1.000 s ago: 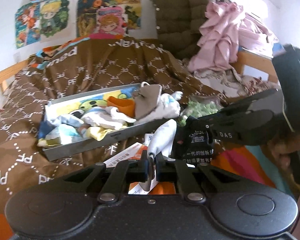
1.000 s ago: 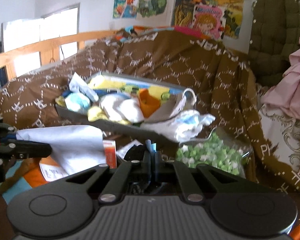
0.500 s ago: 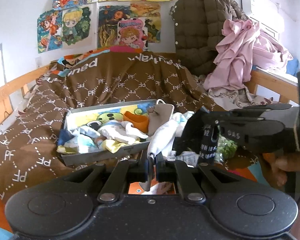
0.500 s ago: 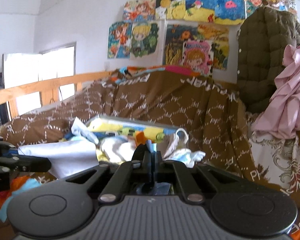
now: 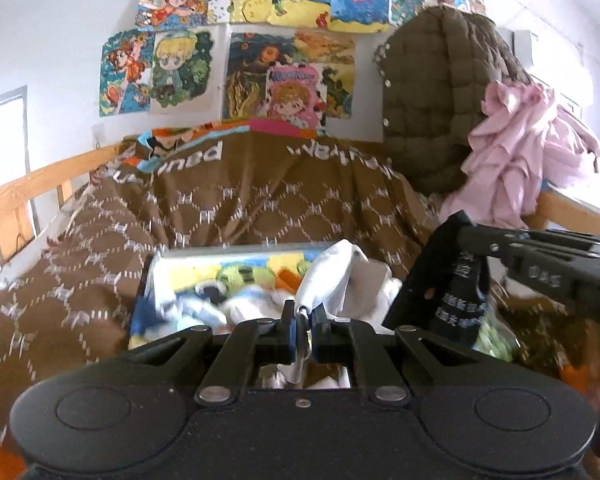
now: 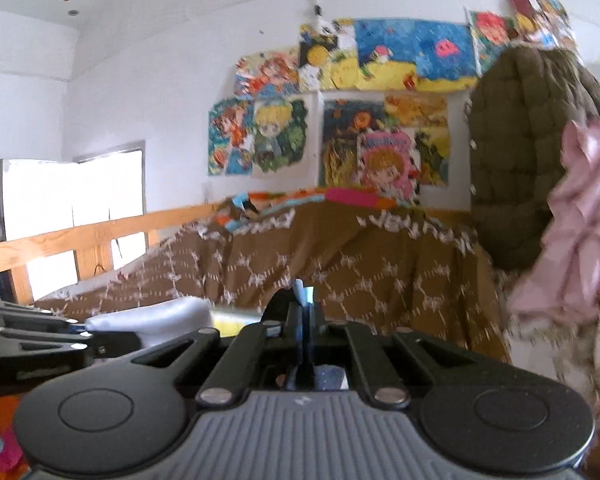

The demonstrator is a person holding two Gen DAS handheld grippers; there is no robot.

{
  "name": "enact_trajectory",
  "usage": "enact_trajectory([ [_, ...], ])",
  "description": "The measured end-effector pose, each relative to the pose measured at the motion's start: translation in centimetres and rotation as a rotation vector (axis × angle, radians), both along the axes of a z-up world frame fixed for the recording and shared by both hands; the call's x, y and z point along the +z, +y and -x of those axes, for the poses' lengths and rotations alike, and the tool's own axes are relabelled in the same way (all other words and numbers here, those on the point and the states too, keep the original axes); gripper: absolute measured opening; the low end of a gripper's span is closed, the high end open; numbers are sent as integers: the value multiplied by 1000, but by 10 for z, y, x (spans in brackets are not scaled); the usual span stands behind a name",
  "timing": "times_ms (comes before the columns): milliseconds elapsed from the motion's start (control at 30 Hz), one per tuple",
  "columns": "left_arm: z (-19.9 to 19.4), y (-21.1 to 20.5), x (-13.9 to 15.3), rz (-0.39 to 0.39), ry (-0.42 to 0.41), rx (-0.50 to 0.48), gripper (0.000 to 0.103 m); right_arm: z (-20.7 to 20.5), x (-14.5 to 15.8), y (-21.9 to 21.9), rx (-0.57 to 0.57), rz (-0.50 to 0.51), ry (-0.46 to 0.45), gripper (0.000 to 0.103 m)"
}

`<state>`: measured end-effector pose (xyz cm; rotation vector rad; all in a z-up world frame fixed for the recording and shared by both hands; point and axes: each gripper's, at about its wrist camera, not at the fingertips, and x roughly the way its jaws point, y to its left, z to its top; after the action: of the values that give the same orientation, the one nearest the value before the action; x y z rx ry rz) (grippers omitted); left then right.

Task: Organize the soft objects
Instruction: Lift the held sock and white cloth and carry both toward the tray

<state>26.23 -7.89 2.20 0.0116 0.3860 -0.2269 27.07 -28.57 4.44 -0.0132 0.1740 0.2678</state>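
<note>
My left gripper (image 5: 303, 312) has its jaws clenched on a white cloth (image 5: 328, 276), which billows up at lower centre of the left view, right in front of the tray (image 5: 156, 276) of soft things on the brown bedspread (image 5: 228, 208). My right gripper (image 6: 305, 312) is pinched tight on a black cloth (image 5: 440, 280) with white print, seen at the right of the left view hanging from those jaws; in its own view only a dark fold and a pale blue edge show at the tips. Beyond, posters (image 6: 340, 120) fill the upper wall, an olive quilted jacket (image 6: 520, 152) and pink fabric (image 6: 580, 216) at right.
</note>
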Motion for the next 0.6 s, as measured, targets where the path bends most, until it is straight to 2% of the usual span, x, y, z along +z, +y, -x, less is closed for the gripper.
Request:
enact_trajectory([
  [167,-56,14,8,51,-50,36,6,-57,8,20,14,11,-35,3],
  [333,-126,22,2,20,-71,59,6,-121,-10,36,27,11,13,3],
  [467,-182,32,-19,53,2,112,6,-156,-30,43,27,12,63,3],
  [600,-213,40,-46,96,102,153,6,-177,-43,43,14,7,101,3],
])
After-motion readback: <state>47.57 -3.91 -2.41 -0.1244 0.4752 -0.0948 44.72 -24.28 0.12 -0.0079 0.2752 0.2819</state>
